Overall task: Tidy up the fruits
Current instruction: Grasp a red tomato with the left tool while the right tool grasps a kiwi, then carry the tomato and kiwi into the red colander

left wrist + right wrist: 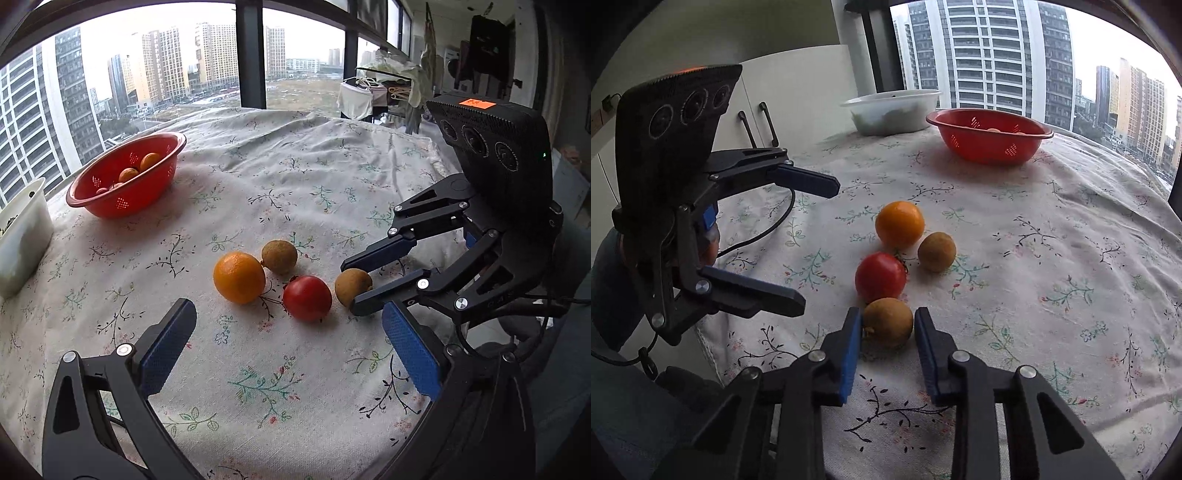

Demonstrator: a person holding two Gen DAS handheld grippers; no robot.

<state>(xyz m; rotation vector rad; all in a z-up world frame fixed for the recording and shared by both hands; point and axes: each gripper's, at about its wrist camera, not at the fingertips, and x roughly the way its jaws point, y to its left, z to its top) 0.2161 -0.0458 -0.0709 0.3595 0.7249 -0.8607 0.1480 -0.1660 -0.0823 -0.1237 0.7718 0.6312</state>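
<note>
The right gripper (888, 325) reaches low and level over the floral tablecloth (1052, 258), its blue-padded jaws bracketing the near round brown fruit (888, 321) (contact unclear). The left gripper (288, 332) hovers spread wide, near the orange (239, 277) and red tomato (307, 297).

No text, brand or number can be read in either view. The one candidate is an orange sticker (477, 103) on top of the right gripper's camera housing (495, 147), above and behind its jaws in the left wrist view; it bears a dark mark, too small and blurred to make out. The matching orange patch (690, 70) on the other housing, seen from the right wrist, shows only as a sliver on its top edge. The cloth (258, 177) ahead of the jaws carries printed sprigs, not lettering.
</note>
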